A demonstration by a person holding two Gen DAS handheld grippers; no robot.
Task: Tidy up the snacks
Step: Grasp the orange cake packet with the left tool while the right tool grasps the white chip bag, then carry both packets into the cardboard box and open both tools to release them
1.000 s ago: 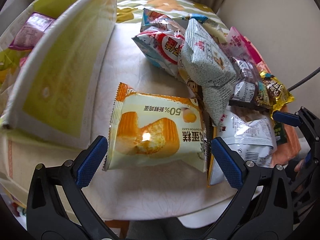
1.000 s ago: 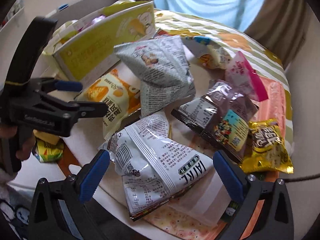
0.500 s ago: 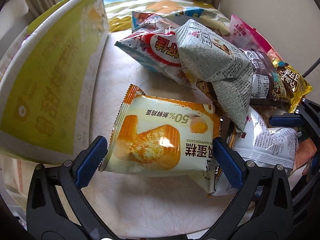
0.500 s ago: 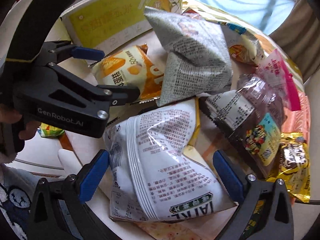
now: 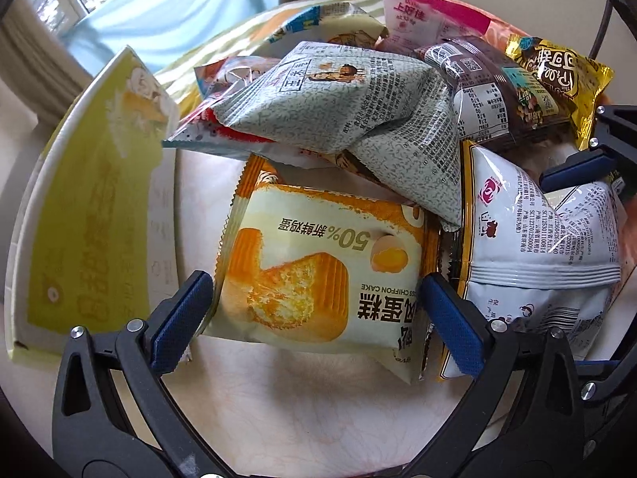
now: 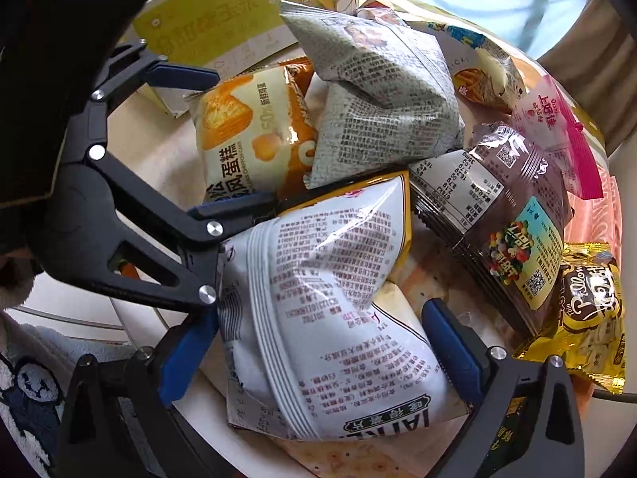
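On a round, pale table (image 5: 302, 410) heaped with snacks, the left gripper (image 5: 314, 318) stands spread wide, its blue pads bracketing the near end of a yellow chiffon cake packet (image 5: 318, 267) that lies flat on the tabletop; whether the pads touch the wrapper cannot be told. Beside it, the right gripper (image 6: 314, 354) is likewise wide apart, straddling a white printed snack bag (image 6: 330, 310) that lies just right of the cake. A grey newsprint-patterned pouch (image 5: 374, 119) leans over the cake packet's far edge. Behind and to the right sit a brown chocolate-candy bag (image 6: 505, 215), a gold packet (image 6: 589, 306) and a pink sachet (image 6: 557, 131). A yellow-green carton (image 5: 91, 215) stands along the table's left side.
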